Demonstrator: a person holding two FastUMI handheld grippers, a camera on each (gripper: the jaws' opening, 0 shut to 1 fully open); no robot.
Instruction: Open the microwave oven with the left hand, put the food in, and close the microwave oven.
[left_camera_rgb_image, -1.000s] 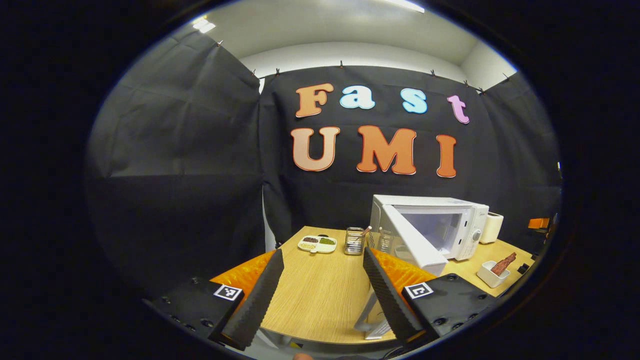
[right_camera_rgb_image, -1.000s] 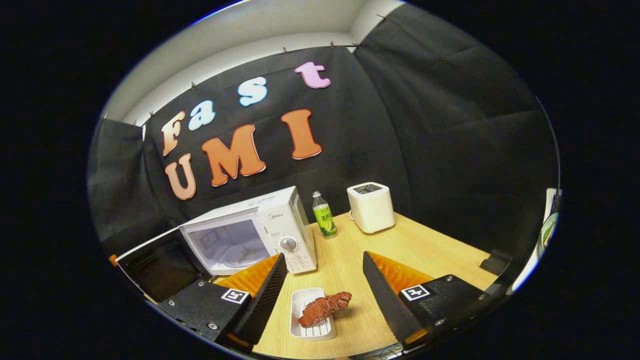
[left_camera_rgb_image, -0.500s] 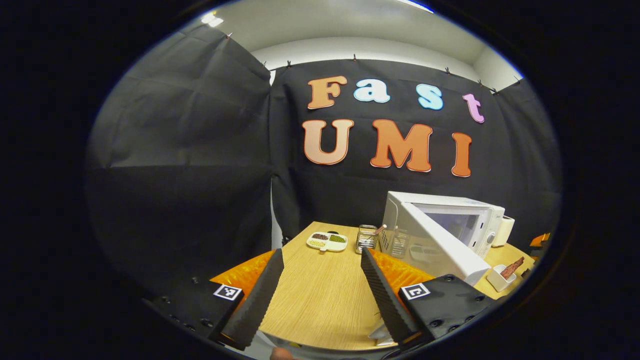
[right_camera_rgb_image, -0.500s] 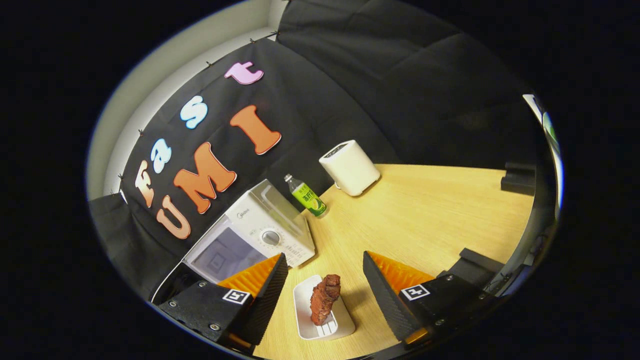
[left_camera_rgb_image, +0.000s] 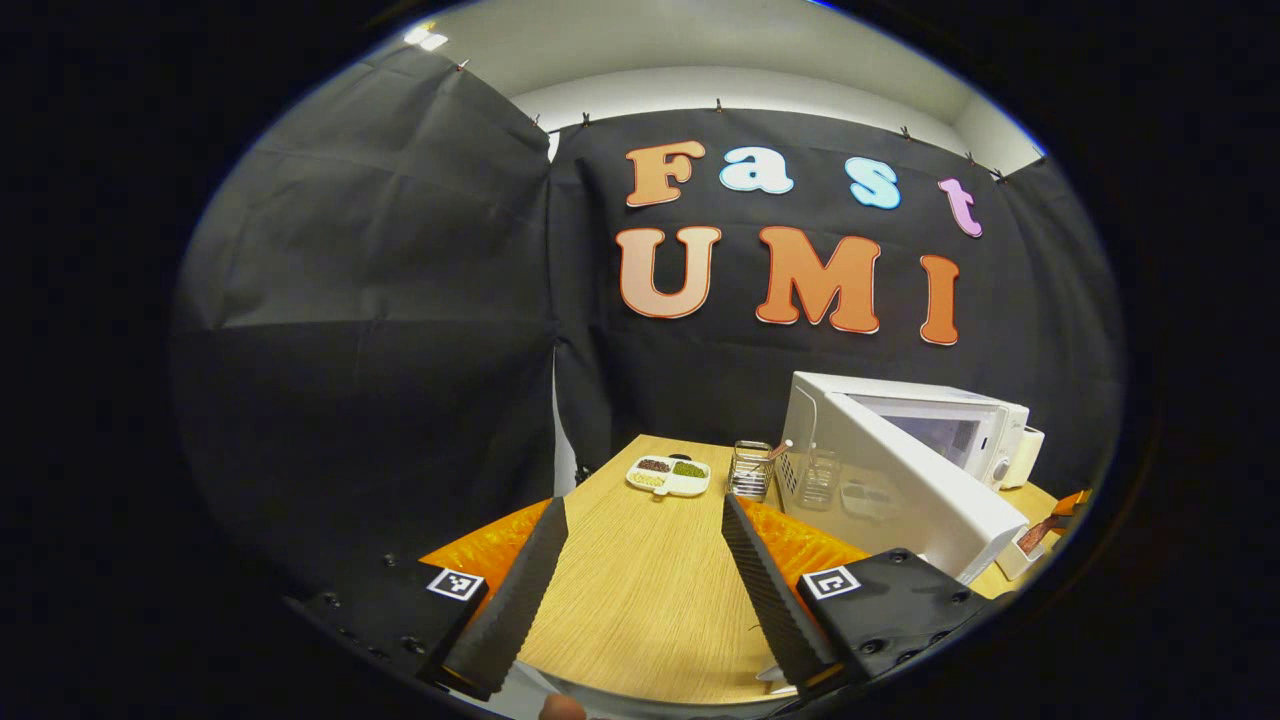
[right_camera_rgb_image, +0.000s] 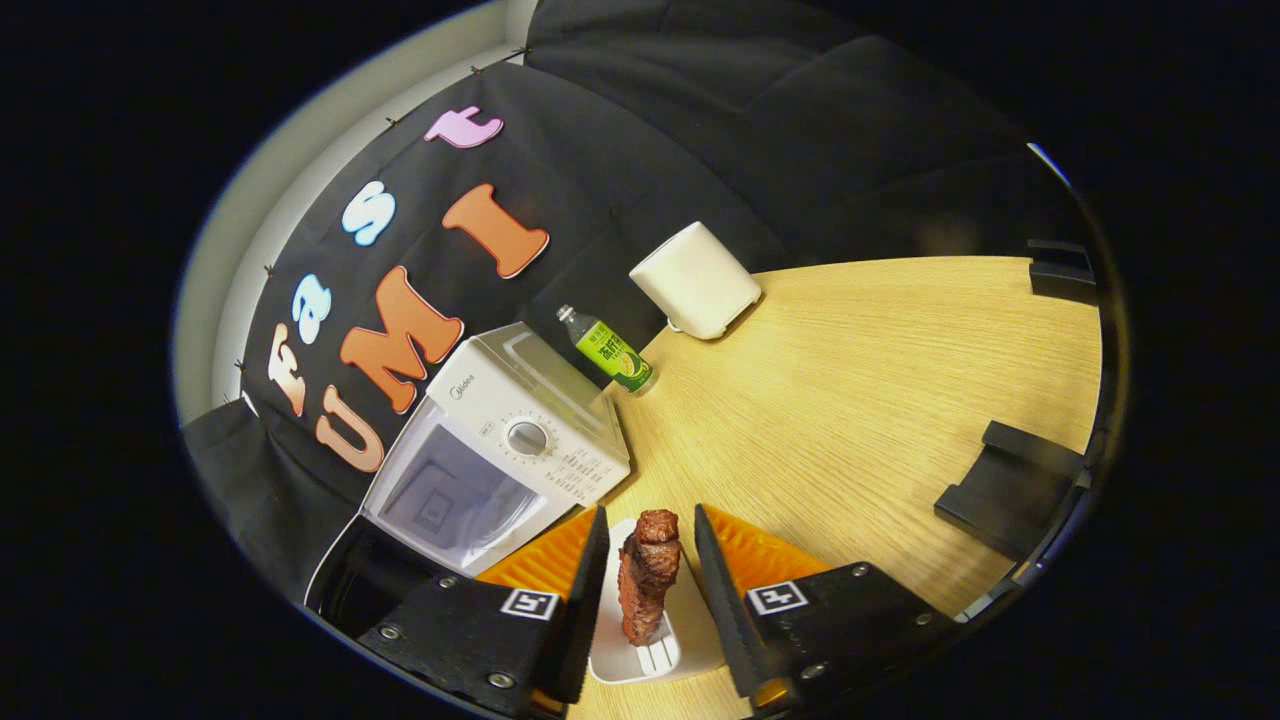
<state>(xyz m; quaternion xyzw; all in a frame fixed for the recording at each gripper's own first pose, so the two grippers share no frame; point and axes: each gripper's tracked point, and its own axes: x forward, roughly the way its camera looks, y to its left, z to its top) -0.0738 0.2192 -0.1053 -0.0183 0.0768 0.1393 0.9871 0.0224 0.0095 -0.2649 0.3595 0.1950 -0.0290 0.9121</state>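
Two fingers of our right gripper close narrowly around the meat on its white tray, touch uncertain, just in front of the microwave. Its door stands open to receive food. Our left gripper hangs wide and empty, left of that microwave.

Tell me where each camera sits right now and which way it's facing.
Left gripper view: rides the left tongs, held level over the table's near left, facing the back wall; its open fingers show, with the snack tray ahead.
Right gripper view: rides the right tongs, tilted, looking down at the meat in its white dish between closing fingers.
Shared: the table and the microwave, its door open.
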